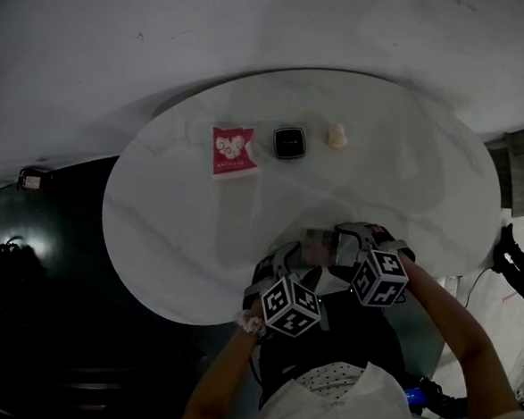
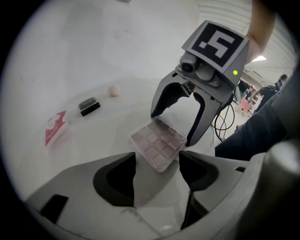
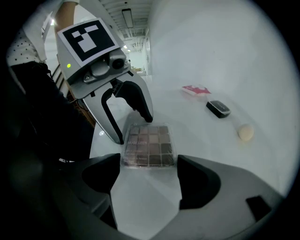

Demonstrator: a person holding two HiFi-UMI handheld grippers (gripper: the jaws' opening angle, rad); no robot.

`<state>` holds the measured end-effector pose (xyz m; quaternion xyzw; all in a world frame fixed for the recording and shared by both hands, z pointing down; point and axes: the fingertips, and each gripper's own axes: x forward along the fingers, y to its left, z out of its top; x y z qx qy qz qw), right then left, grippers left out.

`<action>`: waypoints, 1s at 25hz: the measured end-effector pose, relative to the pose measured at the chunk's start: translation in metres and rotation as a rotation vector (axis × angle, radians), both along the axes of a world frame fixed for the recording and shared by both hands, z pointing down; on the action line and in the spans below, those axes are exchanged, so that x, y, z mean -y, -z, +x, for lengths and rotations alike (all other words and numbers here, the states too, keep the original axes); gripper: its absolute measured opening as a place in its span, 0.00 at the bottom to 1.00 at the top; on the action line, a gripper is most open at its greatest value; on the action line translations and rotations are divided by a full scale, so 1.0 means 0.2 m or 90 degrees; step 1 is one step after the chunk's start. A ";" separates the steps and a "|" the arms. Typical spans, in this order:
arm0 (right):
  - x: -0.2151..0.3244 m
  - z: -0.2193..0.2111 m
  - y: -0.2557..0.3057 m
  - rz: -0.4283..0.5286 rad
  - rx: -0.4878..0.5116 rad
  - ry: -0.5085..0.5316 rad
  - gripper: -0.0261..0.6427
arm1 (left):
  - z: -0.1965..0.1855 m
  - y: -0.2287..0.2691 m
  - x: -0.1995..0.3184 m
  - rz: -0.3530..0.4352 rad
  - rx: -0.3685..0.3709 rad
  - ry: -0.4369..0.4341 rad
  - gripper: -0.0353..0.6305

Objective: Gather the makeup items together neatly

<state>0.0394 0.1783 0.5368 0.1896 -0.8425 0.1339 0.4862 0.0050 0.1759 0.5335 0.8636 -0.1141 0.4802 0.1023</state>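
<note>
Red packet (image 1: 234,150), black compact (image 1: 289,143) and puff (image 1: 336,135) sit lined up far off, so we've just the palette (image 1: 321,245) left, lying near us between left gripper (image 2: 157,176) and right gripper (image 3: 146,180), jaws all apart.

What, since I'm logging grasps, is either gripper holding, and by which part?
Nothing is held. The left gripper and right gripper both stand open at opposite ends of the eyeshadow palette, which lies flat on the table; no pad presses it.
</note>
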 end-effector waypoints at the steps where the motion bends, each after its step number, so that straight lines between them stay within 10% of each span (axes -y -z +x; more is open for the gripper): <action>1: 0.00 0.00 0.00 -0.001 0.001 0.000 0.65 | 0.00 0.00 0.00 0.000 -0.001 0.004 0.55; 25: 0.01 -0.01 0.00 0.012 0.020 -0.003 0.63 | 0.04 0.00 -0.01 -0.005 0.015 0.004 0.54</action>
